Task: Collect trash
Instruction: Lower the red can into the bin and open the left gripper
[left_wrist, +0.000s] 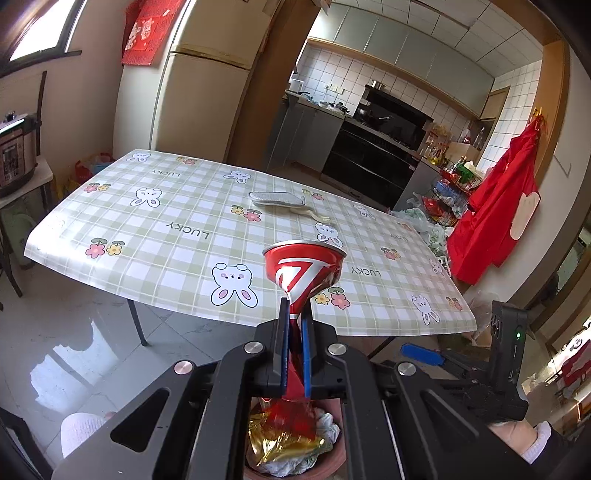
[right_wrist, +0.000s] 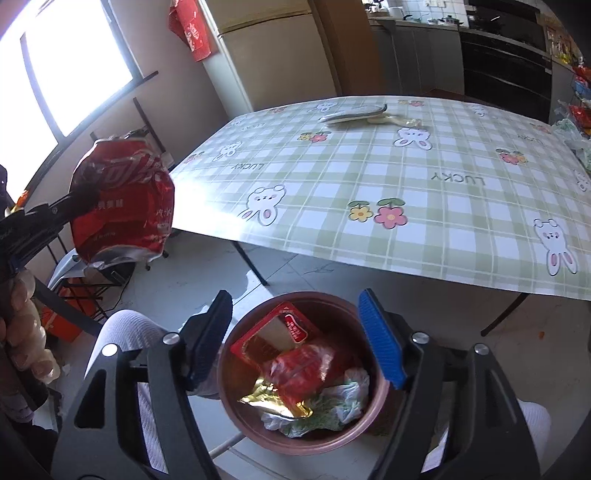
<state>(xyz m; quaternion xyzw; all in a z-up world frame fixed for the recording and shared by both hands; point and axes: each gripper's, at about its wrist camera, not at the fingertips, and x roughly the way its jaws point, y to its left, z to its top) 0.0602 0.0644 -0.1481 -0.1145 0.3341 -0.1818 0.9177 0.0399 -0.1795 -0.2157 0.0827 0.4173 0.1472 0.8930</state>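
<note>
My left gripper (left_wrist: 294, 312) is shut on a crushed red drinks can (left_wrist: 304, 271) and holds it in the air above a round brown trash bin (left_wrist: 328, 470). The same can (right_wrist: 123, 206) shows at the left of the right wrist view, off the table's near edge. My right gripper (right_wrist: 295, 321) is open and empty, its fingers either side of the bin (right_wrist: 236, 417) seen from above. The bin holds red and gold wrappers (right_wrist: 295, 365) and crumpled white-green plastic (right_wrist: 332, 406).
A table with a green checked bunny cloth (left_wrist: 192, 221) stands ahead; a silver flat item (left_wrist: 277, 199) with a pale strip lies at its far side. A fridge (left_wrist: 207, 92) stands behind, kitchen counters and a red apron (left_wrist: 491, 218) to the right.
</note>
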